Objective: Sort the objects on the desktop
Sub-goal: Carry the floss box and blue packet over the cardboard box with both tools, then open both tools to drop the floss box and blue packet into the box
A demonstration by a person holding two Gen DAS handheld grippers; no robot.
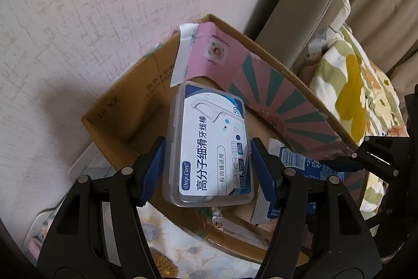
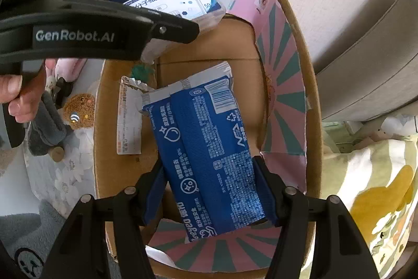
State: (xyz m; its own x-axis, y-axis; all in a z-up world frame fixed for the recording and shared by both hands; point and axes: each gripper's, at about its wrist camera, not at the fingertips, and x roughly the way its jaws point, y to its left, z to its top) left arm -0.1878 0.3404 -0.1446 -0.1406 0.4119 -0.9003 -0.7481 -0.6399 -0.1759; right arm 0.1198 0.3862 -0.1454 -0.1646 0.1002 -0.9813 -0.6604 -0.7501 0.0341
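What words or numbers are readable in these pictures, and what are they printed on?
"Deep Care", "高分子细滑牙线棒", "50": floss pick box held by the left gripper.
"GenRobot.AI": left gripper's side.
"99.9%": blue packet in the right gripper; its fine print is too small.
"10": cardboard box wall; other print blurred.

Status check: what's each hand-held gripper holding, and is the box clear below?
Left hand-held gripper shut on floss pick case, over cardboard box. Right hand-held gripper shut on blue wipes pack, also over box. Paper slip lies inside; nothing blocking.
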